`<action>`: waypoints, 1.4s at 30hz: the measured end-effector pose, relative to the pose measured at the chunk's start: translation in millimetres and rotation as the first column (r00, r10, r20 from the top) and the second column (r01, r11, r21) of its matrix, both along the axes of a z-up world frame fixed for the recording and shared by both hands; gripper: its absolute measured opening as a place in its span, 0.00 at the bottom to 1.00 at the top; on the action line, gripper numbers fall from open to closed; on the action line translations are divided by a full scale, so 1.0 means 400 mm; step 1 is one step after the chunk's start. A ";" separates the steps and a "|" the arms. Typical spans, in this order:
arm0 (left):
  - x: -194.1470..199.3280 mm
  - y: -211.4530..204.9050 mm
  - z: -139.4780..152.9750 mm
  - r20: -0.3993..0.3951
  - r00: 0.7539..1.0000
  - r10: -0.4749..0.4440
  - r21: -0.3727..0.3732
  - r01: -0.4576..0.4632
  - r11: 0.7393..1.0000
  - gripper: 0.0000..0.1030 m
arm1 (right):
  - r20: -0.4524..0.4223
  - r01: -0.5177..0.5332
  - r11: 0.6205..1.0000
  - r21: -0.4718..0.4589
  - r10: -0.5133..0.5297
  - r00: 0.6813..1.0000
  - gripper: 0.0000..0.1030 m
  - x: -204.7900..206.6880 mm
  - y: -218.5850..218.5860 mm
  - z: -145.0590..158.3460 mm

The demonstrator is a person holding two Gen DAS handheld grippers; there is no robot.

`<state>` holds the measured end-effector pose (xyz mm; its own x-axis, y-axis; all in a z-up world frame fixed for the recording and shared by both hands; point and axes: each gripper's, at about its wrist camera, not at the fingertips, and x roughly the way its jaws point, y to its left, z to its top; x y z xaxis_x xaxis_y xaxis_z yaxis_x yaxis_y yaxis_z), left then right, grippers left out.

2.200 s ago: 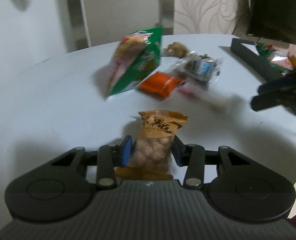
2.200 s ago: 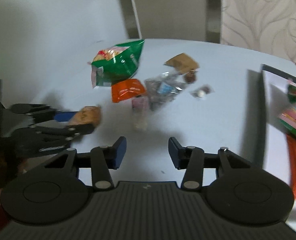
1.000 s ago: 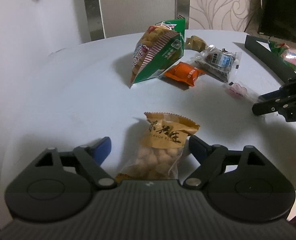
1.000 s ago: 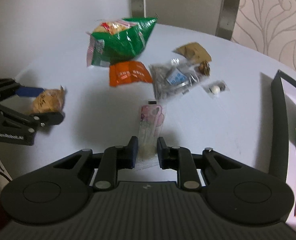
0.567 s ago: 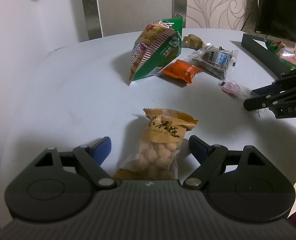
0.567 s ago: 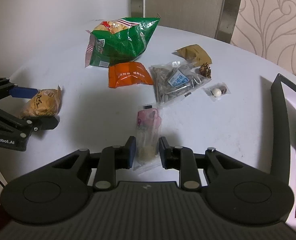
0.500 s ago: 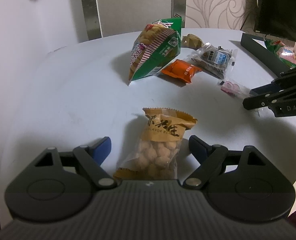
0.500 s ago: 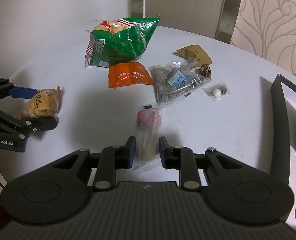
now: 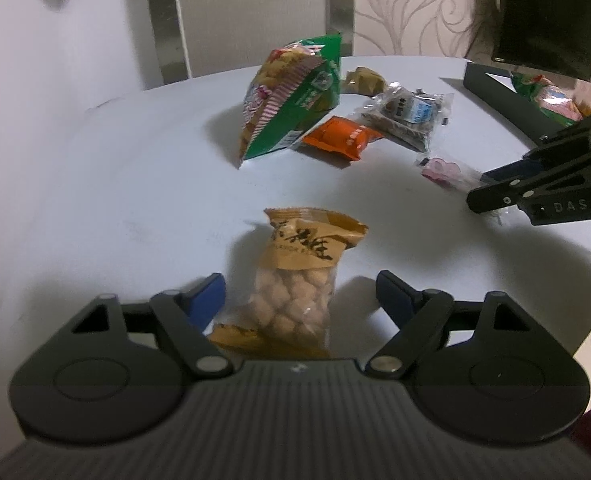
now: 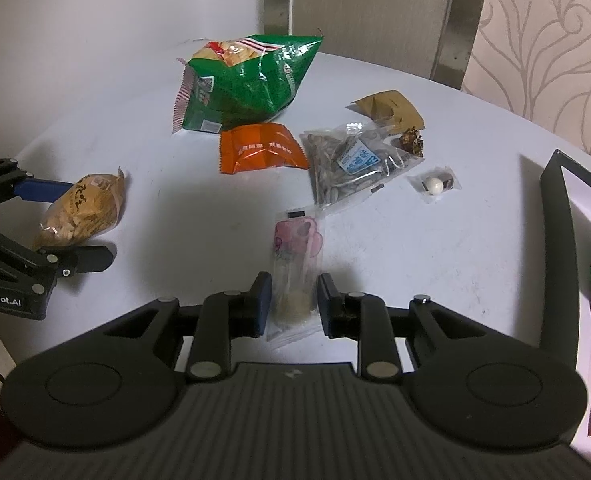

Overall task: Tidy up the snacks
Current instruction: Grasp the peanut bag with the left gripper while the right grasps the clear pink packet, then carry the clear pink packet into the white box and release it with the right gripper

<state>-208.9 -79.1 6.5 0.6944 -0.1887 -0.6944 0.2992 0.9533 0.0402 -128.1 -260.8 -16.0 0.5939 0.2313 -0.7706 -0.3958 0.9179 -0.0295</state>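
Tongs fill the bottom of both wrist views. Low in the left wrist view, the left tongs point(image 9: 300, 294) stand apart with their blue pads clear of the brown peanut packet point(image 9: 299, 280), which lies on the white worktop point(image 9: 115, 184) between them; their jaws have just been closing, yet a gap shows on each side of the packet. In the lower middle of the right wrist view, the right tongs point(image 10: 293, 300) are nearly closed, pads pressing on the near end of the clear packet with a pink print point(image 10: 295, 264), whose far end points up the frame. At the left edge of that view the left tongs appear from the side, flanking the peanut packet. Farther up, near the centre, lies an orange packet point(image 10: 261, 148), and just to its right a clear bag of sunflower seeds point(image 10: 351, 160). A small clear wrapper with a white ball point(image 10: 435, 186) sits right of the seeds. Beyond them a brown wrapper point(image 10: 389, 112) lies in the upper middle, with a dark crumbly piece point(image 10: 412, 140) beside it. A large green snack bag point(image 10: 247, 84) stands farthest back, at upper centre. At the right edge runs the dark rim of a tray point(image 10: 557, 248) holding green and orange packets.
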 end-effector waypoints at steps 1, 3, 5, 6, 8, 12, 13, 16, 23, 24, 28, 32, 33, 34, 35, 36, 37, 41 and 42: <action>-0.002 -0.003 0.002 0.000 1.000 -0.010 0.001 0.010 1.000 0.71 | -0.001 -0.008 1.000 -0.002 0.008 1.000 0.26 -0.001 0.003 0.001; -0.005 -0.009 0.006 0.004 0.999 -0.033 0.000 0.033 0.999 0.54 | -0.007 -0.019 1.000 0.002 0.019 1.000 0.25 -0.005 0.007 0.002; -0.005 -0.016 0.009 0.003 0.999 -0.045 0.009 0.045 0.999 0.45 | -0.024 -0.018 0.999 0.033 0.019 1.000 0.25 -0.006 0.006 0.003; -0.006 -0.018 0.010 0.003 0.999 -0.044 0.011 0.044 0.999 0.44 | -0.035 -0.014 0.999 0.053 0.016 0.999 0.25 -0.006 0.004 0.005; -0.005 -0.017 0.010 0.002 0.999 -0.042 0.008 0.042 0.999 0.44 | -0.065 0.010 0.993 0.114 -0.003 0.998 0.25 -0.006 -0.006 0.008; 0.002 -0.011 0.018 -0.013 1.000 -0.025 -0.014 0.024 1.000 0.41 | -0.120 0.075 0.968 0.240 -0.047 0.992 0.25 -0.011 -0.041 0.019; 0.006 -0.009 0.020 -0.016 1.000 -0.021 -0.018 0.021 1.000 0.41 | -0.128 0.088 0.961 0.264 -0.055 0.990 0.25 -0.014 -0.050 0.023; 0.016 -0.012 0.025 -0.011 1.000 -0.016 -0.013 0.016 1.000 0.40 | -0.122 0.105 0.950 0.294 -0.072 0.990 0.25 -0.029 -0.068 0.042; 0.033 -0.056 0.059 0.022 0.997 -0.075 -0.011 0.075 0.997 0.40 | -0.034 0.118 0.955 0.270 -0.114 0.993 0.25 -0.065 -0.114 0.101; 0.036 -0.066 0.064 0.028 0.996 -0.085 -0.009 0.085 0.996 0.40 | -0.024 0.128 0.955 0.268 -0.126 0.992 0.25 -0.069 -0.126 0.109; 0.045 -0.101 0.076 0.035 0.993 -0.115 -0.025 0.116 0.993 0.40 | 0.013 0.182 0.948 0.263 -0.191 0.981 0.25 -0.085 -0.191 0.136; 0.045 -0.130 0.086 0.043 0.988 -0.147 -0.040 0.149 0.988 0.40 | 0.046 0.259 0.933 0.251 -0.279 0.959 0.25 -0.106 -0.272 0.157; 0.044 -0.135 0.088 0.044 0.987 -0.155 -0.044 0.157 0.987 0.40 | 0.054 0.286 0.926 0.247 -0.308 0.950 0.25 -0.112 -0.298 0.162; 0.043 -0.141 0.090 0.045 0.986 -0.162 -0.045 0.164 0.986 0.40 | 0.060 0.318 0.916 0.245 -0.342 0.938 0.25 -0.116 -0.328 0.165; 0.043 -0.148 0.092 0.049 0.984 -0.169 -0.043 0.171 0.984 0.40 | 0.066 0.345 0.907 0.241 -0.370 0.927 0.25 -0.121 -0.352 0.168; 0.044 -0.153 0.094 0.052 0.983 -0.175 -0.041 0.177 0.983 0.40 | 0.072 0.370 0.900 0.229 -0.395 0.916 0.25 -0.124 -0.375 0.167; 0.044 -0.159 0.096 0.055 0.982 -0.182 -0.040 0.185 0.982 0.40 | 0.077 0.397 0.892 0.215 -0.421 0.904 0.25 -0.125 -0.398 0.166; 0.056 -0.194 0.102 0.060 0.975 -0.213 -0.038 0.216 0.976 0.40 | 0.073 0.472 0.866 0.166 -0.488 0.870 0.25 -0.119 -0.475 0.146; 0.062 -0.205 0.103 0.059 0.974 -0.220 -0.038 0.222 0.974 0.40 | 0.073 0.480 0.865 0.148 -0.494 0.866 0.25 -0.116 -0.486 0.139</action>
